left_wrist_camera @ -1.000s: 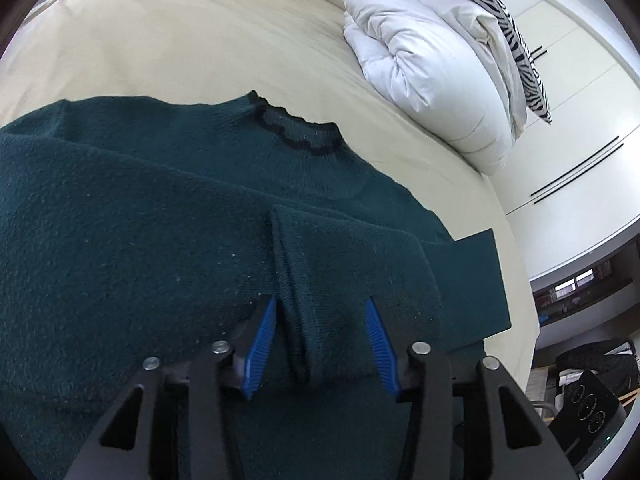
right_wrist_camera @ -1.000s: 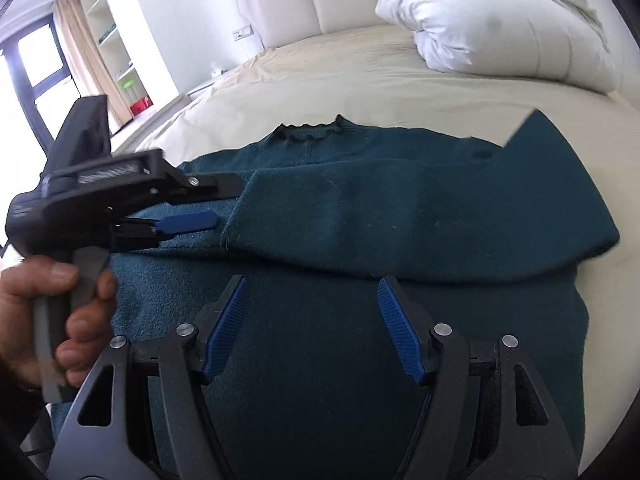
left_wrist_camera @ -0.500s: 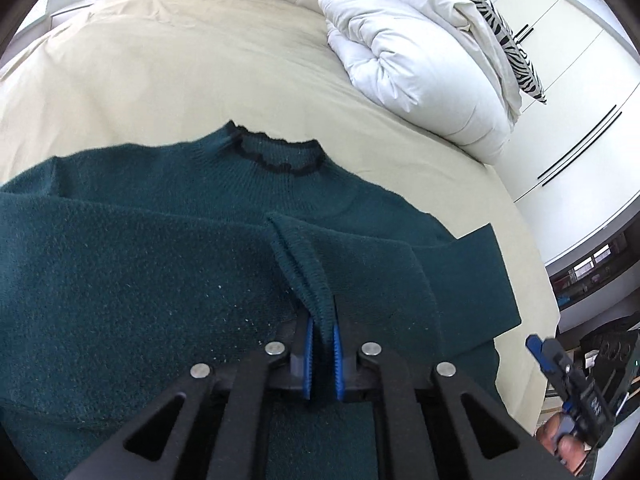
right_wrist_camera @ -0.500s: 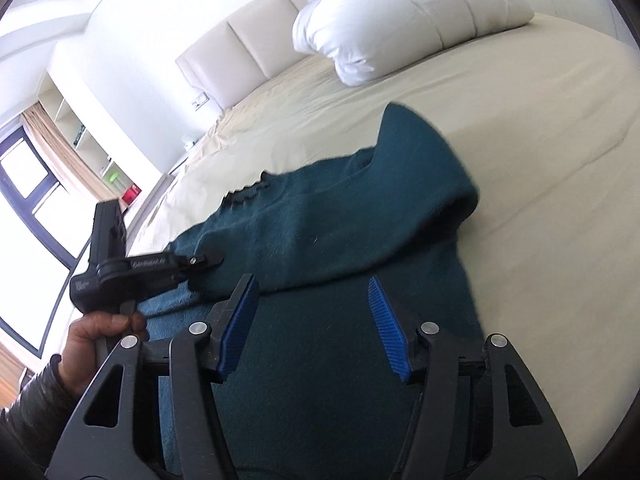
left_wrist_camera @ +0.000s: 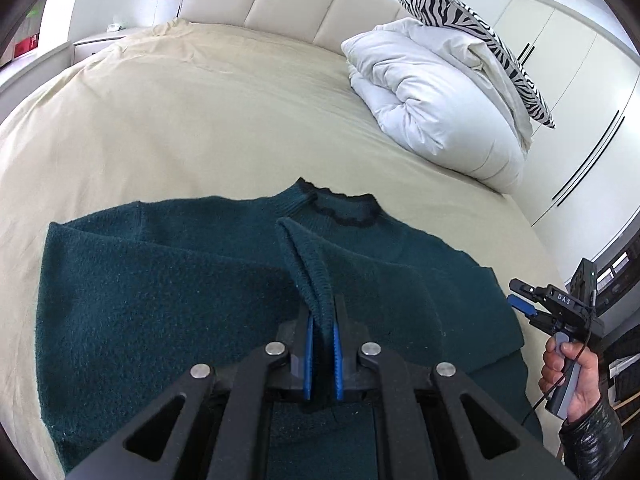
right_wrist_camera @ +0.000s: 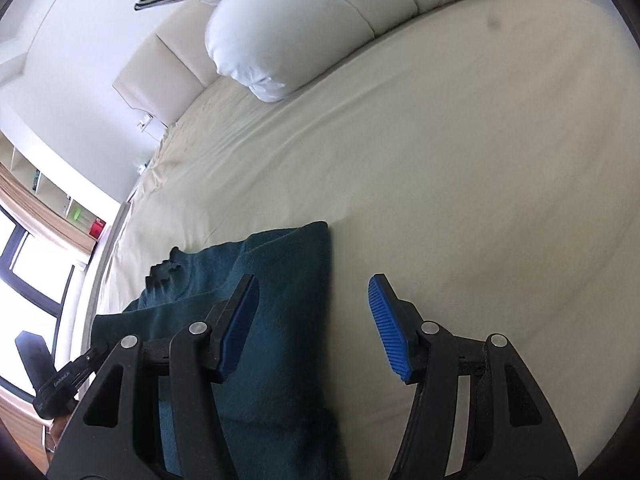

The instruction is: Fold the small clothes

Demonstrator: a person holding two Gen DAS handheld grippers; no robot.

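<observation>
A dark teal sweater (left_wrist_camera: 160,300) lies flat on the bed, collar (left_wrist_camera: 340,208) pointing toward the headboard. One sleeve is folded across its chest. My left gripper (left_wrist_camera: 322,314) is shut on that sleeve's ribbed cuff (left_wrist_camera: 316,276), which stands up in a pinched ridge between the blue pads. My right gripper (right_wrist_camera: 312,316) is open and rolled sideways over the sweater's right edge (right_wrist_camera: 288,264), one finger above the knit, the other above bare sheet, nothing between them. The left wrist view shows the right gripper (left_wrist_camera: 518,296) at the far right, held by a hand (left_wrist_camera: 568,376).
The cream bed sheet (left_wrist_camera: 200,120) stretches far beyond the sweater. A folded white duvet (left_wrist_camera: 432,108) with a zebra pillow (left_wrist_camera: 480,28) sits at the back right by the padded headboard (left_wrist_camera: 300,0). White wardrobe doors (left_wrist_camera: 580,92) stand right of the bed.
The left jaws closed on the sleeve cuff and lifted it a little. The right gripper swung right, off the sweater's middle to its right edge, rolling sideways and narrowing slightly.
</observation>
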